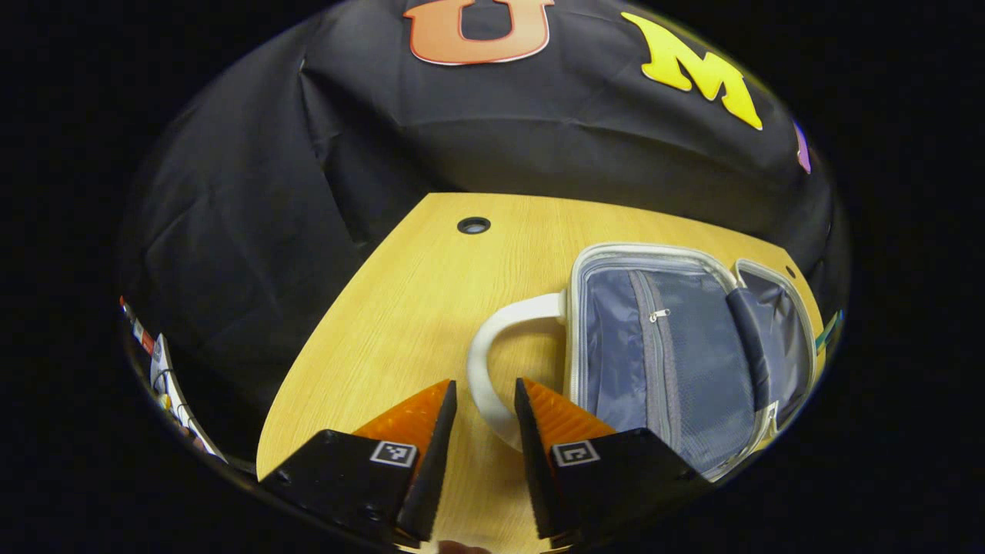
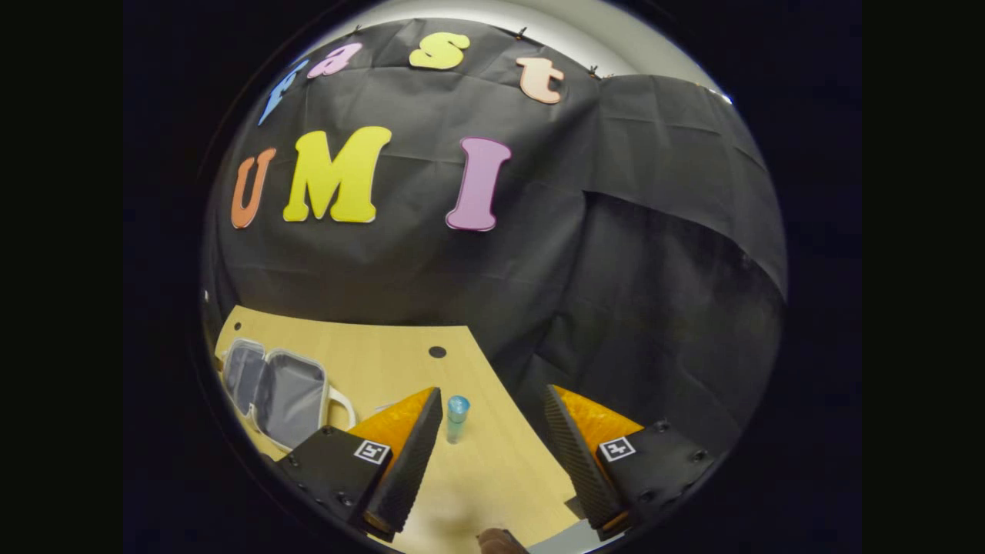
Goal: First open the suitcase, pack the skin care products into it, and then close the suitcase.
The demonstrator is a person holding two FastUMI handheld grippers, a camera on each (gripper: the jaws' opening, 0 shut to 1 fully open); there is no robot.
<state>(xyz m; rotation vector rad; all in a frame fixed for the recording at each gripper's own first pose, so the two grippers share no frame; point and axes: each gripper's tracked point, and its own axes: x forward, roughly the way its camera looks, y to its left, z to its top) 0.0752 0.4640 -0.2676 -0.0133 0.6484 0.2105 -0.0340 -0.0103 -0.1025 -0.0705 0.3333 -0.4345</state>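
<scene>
Suitcase (image 1: 677,354) lies open flat on the wooden table (image 1: 415,292), grey lining up, zip pocket visible; in the left gripper view it sits ahead and to the right of my left gripper (image 1: 485,400). Its white handle (image 1: 492,362) loops into the gap between the fingers, which stand partly open and press on nothing. In the right gripper view a small blue-capped bottle (image 2: 456,418) stands upright just ahead of my right gripper (image 2: 492,408), close to its left finger, probably not touching; the fisheye makes that hard to judge. That gripper gapes wide, empty. Suitcase well off to its left.
</scene>
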